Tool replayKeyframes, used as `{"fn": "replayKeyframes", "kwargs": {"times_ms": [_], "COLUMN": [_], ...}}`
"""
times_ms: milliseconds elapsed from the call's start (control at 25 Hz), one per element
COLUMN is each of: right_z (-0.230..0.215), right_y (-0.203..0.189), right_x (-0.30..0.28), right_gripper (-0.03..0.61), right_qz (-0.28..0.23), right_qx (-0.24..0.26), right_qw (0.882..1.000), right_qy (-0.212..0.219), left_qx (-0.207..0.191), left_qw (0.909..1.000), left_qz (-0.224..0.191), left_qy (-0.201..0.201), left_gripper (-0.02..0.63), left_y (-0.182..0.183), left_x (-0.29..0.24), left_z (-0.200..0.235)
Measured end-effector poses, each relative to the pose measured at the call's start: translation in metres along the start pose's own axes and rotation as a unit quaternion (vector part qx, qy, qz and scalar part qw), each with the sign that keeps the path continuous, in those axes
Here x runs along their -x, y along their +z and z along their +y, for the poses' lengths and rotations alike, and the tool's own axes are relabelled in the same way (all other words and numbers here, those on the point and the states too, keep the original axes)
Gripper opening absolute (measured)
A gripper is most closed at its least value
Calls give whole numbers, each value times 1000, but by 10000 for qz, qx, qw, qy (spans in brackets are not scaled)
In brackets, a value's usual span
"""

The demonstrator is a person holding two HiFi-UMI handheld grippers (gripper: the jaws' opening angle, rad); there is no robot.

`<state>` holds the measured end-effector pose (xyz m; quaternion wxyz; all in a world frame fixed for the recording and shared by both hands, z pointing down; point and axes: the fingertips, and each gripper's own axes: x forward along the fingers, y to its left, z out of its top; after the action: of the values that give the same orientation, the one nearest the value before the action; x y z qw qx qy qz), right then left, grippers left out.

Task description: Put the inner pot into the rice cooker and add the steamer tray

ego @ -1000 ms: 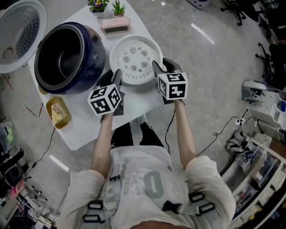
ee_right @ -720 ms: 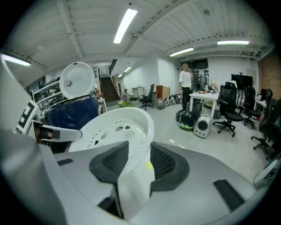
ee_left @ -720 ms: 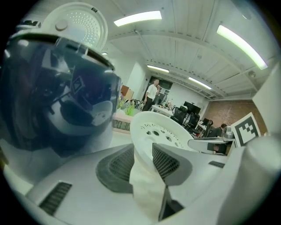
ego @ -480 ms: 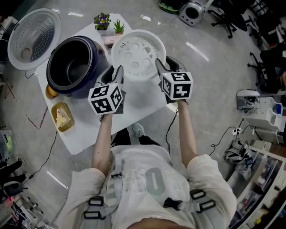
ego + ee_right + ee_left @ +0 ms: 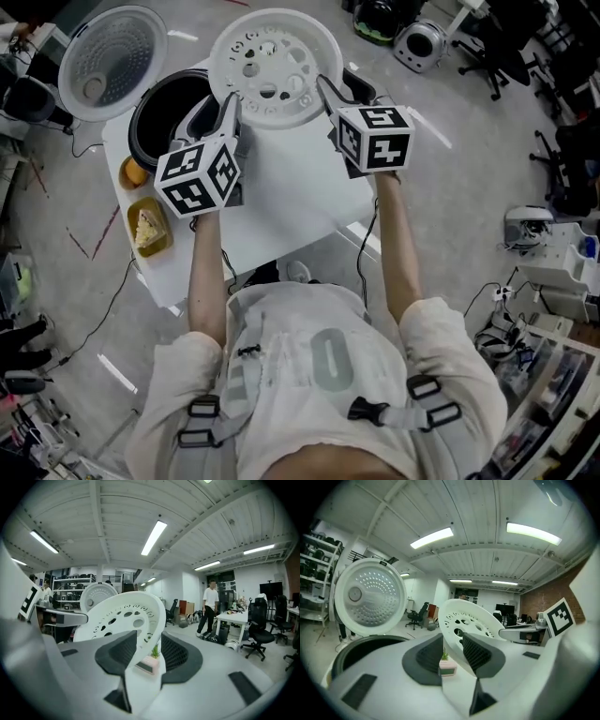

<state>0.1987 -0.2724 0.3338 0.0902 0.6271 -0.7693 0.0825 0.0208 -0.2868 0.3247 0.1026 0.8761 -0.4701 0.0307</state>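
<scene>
The white perforated steamer tray [image 5: 275, 66] hangs in the air above the table, tilted, held by its rim on two sides. My left gripper [image 5: 228, 111] is shut on the left rim, which shows between its ribbed pads in the left gripper view [image 5: 451, 649]. My right gripper [image 5: 324, 90] is shut on the right rim [image 5: 149, 645]; its jaws have just eased open slightly, with the rim still between them. The dark rice cooker [image 5: 155, 127] stands just left of and below the tray, with its round lid [image 5: 112, 58] swung open. I cannot make out its inside.
The white table [image 5: 300, 178] carries a yellow dish with a piece of cake [image 5: 148, 227] near its left edge and a pink clock with small plants [image 5: 149, 663] at the back. A person [image 5: 209, 606], desks and office chairs stand far off.
Both grippers have risen together and carried the steamer tray up off the table. The tray now hangs beside the cooker's opening, higher and further left in the head view.
</scene>
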Motion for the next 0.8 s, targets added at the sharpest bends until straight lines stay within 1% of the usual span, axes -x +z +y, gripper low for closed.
{"fn": "replayKeyframes", "kwargs": {"times_ms": [200,400,600,800], "right_z": [46,101,149,185], "right_y": [28,39,37,21], "right_x": [-25,-56,-88,-114], "right_gripper": [172,176,179,181], "right_qz": [-201,-158,-14,236], "right_qx": [197,463,587,681], "right_qw": [9983,9940,9893,9851], "right_qy": [518,982,1339,1563], "left_qx": [-146,-213,-59,68], "left_qw": [9983,9939,9895,9851], "left_qz": [-192,-136,41,258], "left_qy": [533,1076,1441,1698], "left_gripper": [140,140,140,140], "left_y": [26,34,28,10], "left_x": [27,56,75,89], "left_z": [41,92,141,179]}}
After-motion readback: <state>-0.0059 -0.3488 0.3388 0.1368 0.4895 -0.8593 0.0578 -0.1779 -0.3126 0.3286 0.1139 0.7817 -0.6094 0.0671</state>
